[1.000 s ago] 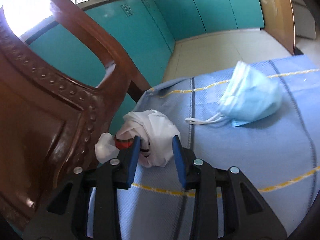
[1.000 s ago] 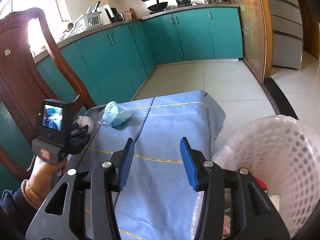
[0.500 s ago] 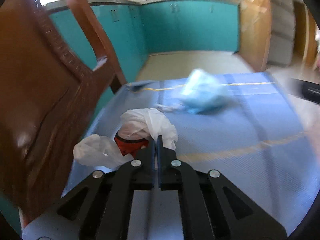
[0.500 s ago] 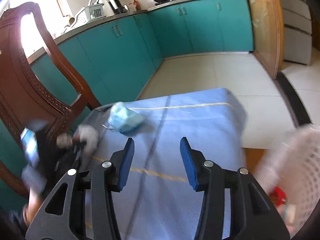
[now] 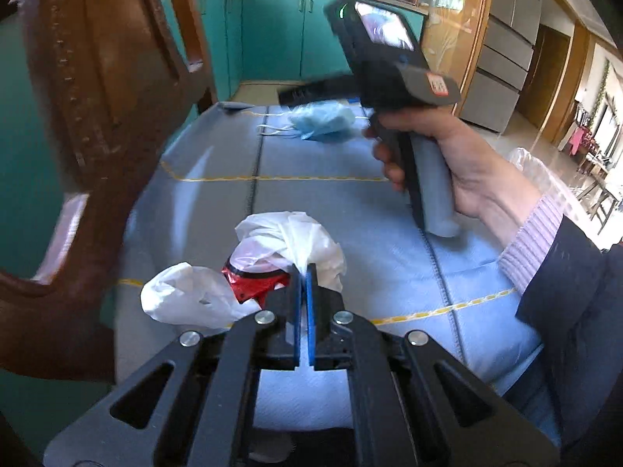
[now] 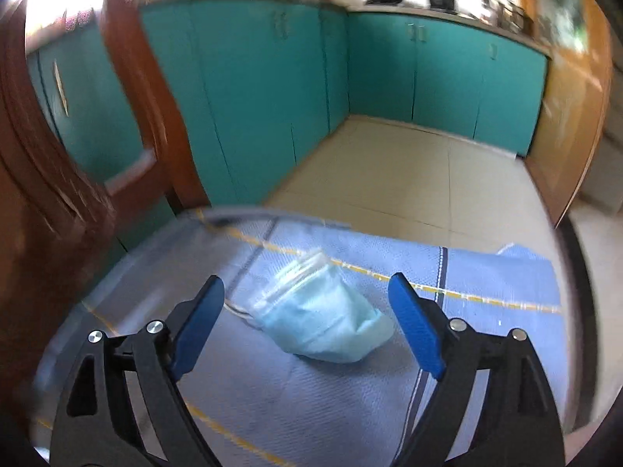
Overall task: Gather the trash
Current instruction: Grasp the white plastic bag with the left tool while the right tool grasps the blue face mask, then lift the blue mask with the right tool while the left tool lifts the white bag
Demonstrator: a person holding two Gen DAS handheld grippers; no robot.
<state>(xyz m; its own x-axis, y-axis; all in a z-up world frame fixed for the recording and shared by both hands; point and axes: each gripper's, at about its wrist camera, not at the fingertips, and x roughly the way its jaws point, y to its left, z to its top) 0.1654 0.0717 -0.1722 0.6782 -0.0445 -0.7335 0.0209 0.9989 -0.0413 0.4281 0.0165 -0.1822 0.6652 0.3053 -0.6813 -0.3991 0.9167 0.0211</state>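
Risk, left side: the left gripper (image 5: 303, 272) pinches only a thin fold of the white plastic bag (image 5: 288, 245) — the film could slide out of the pads, or the red wrapper (image 5: 253, 282) could drop out of the crumpled bundle.
Risk, right side: the right gripper (image 6: 307, 299) has its jaws opening over the blue face mask (image 6: 323, 323); closing too high would catch air, and the ear loops could snag on the blue cloth (image 6: 486, 295).
Left tool state: pressed together on the bag, which bunches just ahead of and left of the tips.
Right tool state: spread wide, pads touching nothing.
Mask position: on the cloth between the open fingers, slightly beyond the tips.
Nearby: a wooden chair (image 5: 97, 97) close on the left — a bump risk.
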